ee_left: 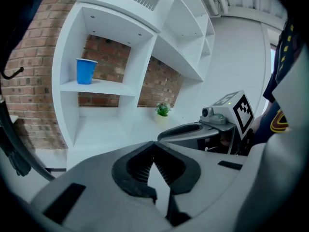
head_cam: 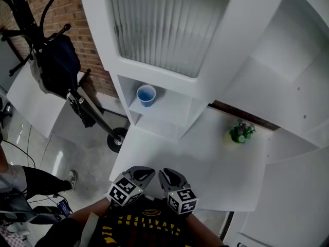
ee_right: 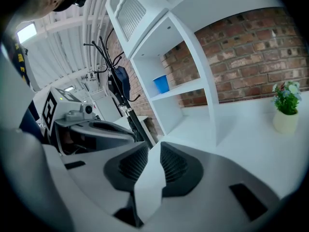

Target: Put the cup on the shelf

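Note:
A blue cup (head_cam: 146, 95) stands upright on the shelf (head_cam: 169, 112) inside a white cubby, well ahead of both grippers. It also shows in the left gripper view as the cup (ee_left: 86, 71) and in the right gripper view as the cup (ee_right: 161, 84). My left gripper (head_cam: 140, 175) hovers at the near edge of the white counter (head_cam: 205, 153), its jaws closed tip to tip with nothing in them (ee_left: 154, 148). Beside it, my right gripper (head_cam: 171, 177) has a clear gap between its jaws (ee_right: 153, 151) and holds nothing.
A small potted plant (head_cam: 241, 132) sits on the counter to the right. A frosted cabinet door (head_cam: 164, 24) hangs above the cubby. At the left, a coat stand with a dark bag (head_cam: 54, 60) stands on the floor by a brick wall. A person's shoe (head_cam: 72, 178) is nearby.

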Demonstrator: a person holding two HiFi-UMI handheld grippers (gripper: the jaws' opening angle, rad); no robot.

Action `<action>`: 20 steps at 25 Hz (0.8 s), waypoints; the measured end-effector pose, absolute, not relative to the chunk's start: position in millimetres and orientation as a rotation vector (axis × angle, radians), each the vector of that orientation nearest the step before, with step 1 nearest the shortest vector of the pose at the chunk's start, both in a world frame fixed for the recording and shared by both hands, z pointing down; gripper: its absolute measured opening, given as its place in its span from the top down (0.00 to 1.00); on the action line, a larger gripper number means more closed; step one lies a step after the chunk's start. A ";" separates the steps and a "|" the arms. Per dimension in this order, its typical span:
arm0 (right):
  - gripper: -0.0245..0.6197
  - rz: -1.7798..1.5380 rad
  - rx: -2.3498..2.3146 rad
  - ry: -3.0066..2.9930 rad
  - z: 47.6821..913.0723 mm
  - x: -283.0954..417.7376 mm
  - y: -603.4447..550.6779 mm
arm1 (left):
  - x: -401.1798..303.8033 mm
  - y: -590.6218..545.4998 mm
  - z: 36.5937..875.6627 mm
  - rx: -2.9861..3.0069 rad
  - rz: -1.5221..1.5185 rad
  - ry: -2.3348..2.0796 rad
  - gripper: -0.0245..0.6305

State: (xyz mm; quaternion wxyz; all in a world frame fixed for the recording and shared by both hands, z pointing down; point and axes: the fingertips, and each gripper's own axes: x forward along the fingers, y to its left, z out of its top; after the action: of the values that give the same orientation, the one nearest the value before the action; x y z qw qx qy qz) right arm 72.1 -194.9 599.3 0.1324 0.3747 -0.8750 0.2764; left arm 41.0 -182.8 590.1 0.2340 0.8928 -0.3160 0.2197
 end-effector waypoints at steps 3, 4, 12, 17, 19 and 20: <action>0.95 0.806 1.093 -2.548 597.6 72.3 -193.2 | 38.4 -185.5 590.4 2.439 0.591 -0.884 0.96; 0.95 0.809 1.094 -2.549 597.6 72.7 -192.6 | 39.6 -184.8 590.6 2.436 0.588 -0.879 0.96; 0.95 0.815 1.087 -2.540 599.8 73.6 -186.6 | 45.8 -178.8 591.3 2.438 0.586 -0.851 0.96; 0.95 0.798 1.091 -2.520 604.7 74.9 -184.3 | 43.6 -178.8 590.6 2.431 0.574 -0.859 0.96; 0.95 0.788 1.087 -2.517 605.2 73.5 -183.2 | 41.3 -179.4 590.3 2.432 0.573 -0.867 0.96; 0.95 0.783 1.083 -2.517 605.5 72.4 -182.4 | 39.4 -180.1 589.8 2.432 0.571 -0.876 0.96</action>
State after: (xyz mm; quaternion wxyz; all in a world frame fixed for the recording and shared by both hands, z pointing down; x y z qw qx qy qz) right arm 72.4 -182.4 605.5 0.1456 0.3759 -0.8738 0.2718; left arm 39.4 -180.1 589.8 0.2448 0.8907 -0.3207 0.2092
